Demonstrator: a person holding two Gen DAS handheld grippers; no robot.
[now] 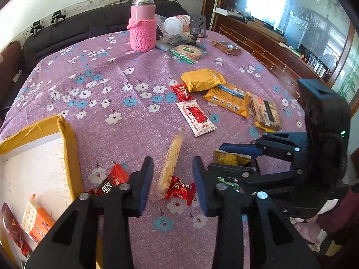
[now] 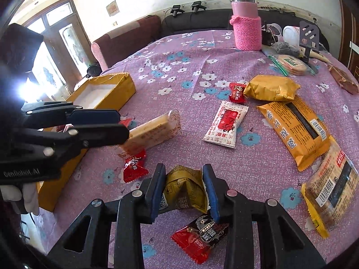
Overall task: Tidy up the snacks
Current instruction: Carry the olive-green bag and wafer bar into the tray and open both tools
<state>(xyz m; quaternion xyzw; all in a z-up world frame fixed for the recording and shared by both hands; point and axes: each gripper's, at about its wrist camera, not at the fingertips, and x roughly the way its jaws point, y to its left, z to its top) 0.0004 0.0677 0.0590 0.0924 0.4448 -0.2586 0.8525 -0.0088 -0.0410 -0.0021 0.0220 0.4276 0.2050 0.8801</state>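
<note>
My left gripper (image 1: 171,179) is open and empty, low over a long pale wafer pack (image 1: 171,161) and a small red candy (image 1: 179,189). My right gripper (image 2: 184,189) is shut on a small gold snack packet (image 2: 185,187), held just above the purple cloth; it also shows in the left wrist view (image 1: 228,157). A yellow cardboard box (image 1: 67,143) at the left holds an orange-white pack (image 1: 38,222) and a red pack (image 1: 13,231). Several snack packs lie loose ahead: a white-red packet (image 2: 225,124), orange biscuit pack (image 2: 296,130), gold pouch (image 2: 271,88).
A pink knitted bottle (image 1: 143,25) stands at the far side with a white jar (image 1: 176,23) and a round cracker pack (image 1: 190,51). A red-black candy (image 2: 200,237) lies under my right gripper. A sofa runs behind the table; a cabinet is at the right.
</note>
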